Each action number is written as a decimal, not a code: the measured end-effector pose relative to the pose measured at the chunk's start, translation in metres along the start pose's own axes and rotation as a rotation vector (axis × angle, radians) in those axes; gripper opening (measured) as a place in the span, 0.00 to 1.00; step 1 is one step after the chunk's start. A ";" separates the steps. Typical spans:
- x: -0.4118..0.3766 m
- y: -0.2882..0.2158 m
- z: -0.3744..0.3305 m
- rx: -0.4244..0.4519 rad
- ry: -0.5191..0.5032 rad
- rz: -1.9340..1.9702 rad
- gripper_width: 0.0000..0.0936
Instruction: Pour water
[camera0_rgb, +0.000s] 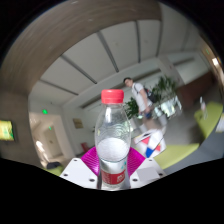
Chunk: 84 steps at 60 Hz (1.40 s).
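A clear plastic water bottle with a red cap and a red label stands upright between my fingers, lifted in the air with the ceiling behind it. The water level is partway up the bottle. My gripper is shut on the bottle; both magenta pads press on its sides at about the level of the label. A second bottle or cup with a red and blue label shows just behind to the right, tilted.
A person in a white top stands far off across the room near a potted plant. Green-yellow surfaces lie low at the right. A panelled ceiling fills the upper view.
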<state>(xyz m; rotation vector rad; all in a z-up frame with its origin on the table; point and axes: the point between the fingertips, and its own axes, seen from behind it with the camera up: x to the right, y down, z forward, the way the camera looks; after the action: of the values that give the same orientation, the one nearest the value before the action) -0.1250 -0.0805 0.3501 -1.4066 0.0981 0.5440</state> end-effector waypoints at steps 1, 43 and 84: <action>0.011 0.004 0.017 0.002 0.018 -0.054 0.33; 0.247 0.184 -0.042 -0.435 0.328 -0.398 0.34; 0.147 0.104 -0.243 -0.552 0.464 -0.400 0.91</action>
<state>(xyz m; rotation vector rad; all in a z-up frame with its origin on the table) 0.0211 -0.2603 0.1558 -2.0126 0.0346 -0.1122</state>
